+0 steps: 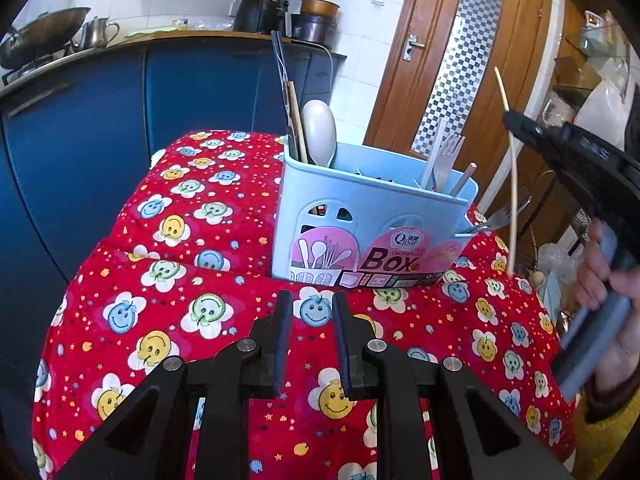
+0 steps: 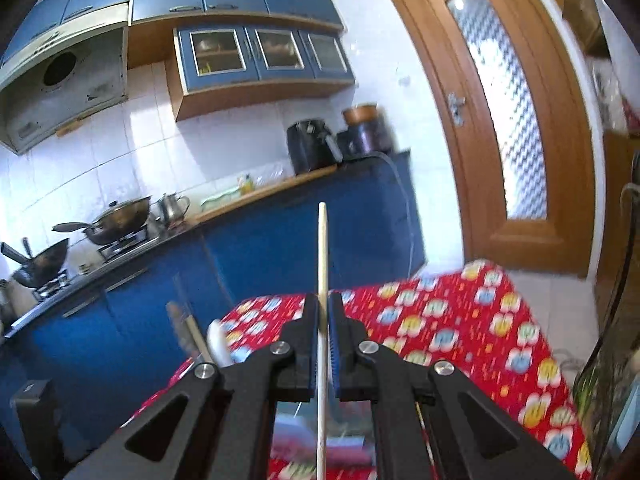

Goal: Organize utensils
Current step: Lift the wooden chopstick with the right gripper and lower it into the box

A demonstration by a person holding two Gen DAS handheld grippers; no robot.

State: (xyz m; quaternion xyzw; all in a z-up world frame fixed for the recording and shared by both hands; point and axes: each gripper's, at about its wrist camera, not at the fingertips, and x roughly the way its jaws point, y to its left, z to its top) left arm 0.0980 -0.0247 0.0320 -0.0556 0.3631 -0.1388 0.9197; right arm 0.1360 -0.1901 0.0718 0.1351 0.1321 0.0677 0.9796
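A light blue utensil box (image 1: 368,220) stands on the red smiley-flower tablecloth (image 1: 180,280). It holds a beige spoon (image 1: 319,132), chopsticks, and plastic forks (image 1: 448,156). A metal fork (image 1: 500,216) lies beside its right side. My left gripper (image 1: 312,308) is open and empty, low over the cloth in front of the box. My right gripper (image 2: 323,312) is shut on a pale wooden chopstick (image 2: 322,280), held upright to the right of the box; the chopstick also shows in the left wrist view (image 1: 513,184), its lower tip near the cloth.
Blue kitchen cabinets (image 1: 80,140) run behind the table, with woks (image 2: 116,220), a kettle and a black air fryer (image 1: 262,10) on the counter. A wooden door (image 1: 460,60) stands at the back right. Bags and clutter (image 1: 600,104) lie right of the table.
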